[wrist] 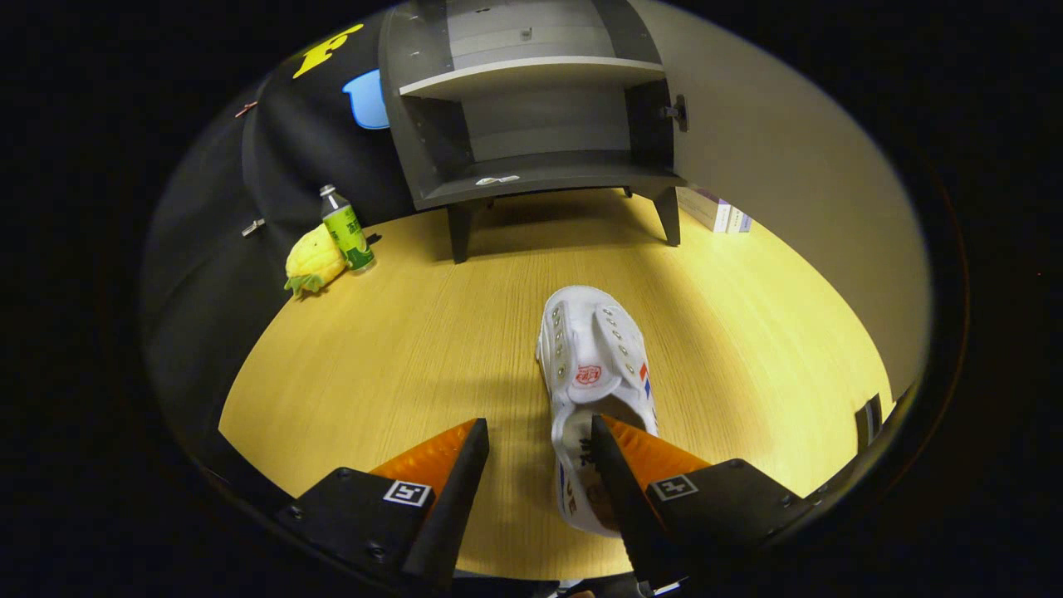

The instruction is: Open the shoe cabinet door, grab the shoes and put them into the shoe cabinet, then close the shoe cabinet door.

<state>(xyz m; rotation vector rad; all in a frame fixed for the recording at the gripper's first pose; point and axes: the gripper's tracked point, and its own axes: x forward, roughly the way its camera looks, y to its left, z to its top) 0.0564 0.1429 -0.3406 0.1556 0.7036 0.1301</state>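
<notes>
Near the front edge of the counter (374, 365), the white canvas shoe (594, 365) is lying on its sole, toe pointing away toward the shoe cabinet (531, 124) at the far edge. The gripper (538, 440) is hanging over the heel end with its fingers spread wide apart and nothing pressed between them; the right finger is sitting over the heel opening, though whether it is touching the cloth I cannot tell, and the left finger is standing off over bare wood just beside the shoe.

The cabinet door (747, 149) is already standing swung open to the right, so both shelves are showing and look free to take the shoe.

As for handling, this looks like a light, soft thing: thin canvas upper that is likely going to fold under pressure, with a stiffer rubber sole underneath. I am judging the best hold to be across the heel collar or the side wall near the opening, one finger inside and one outside, since the cloth there gives a firm edge and should not be slippery. Squeezing the toe would probably just be crushing it.

Off at the far left corner, a yellow plush toy (314, 262) and a green bottle (345, 228) are standing touching each other, well apart from the shoe. Some boxes (714, 212) are resting beyond the cabinet's right leg.
</notes>
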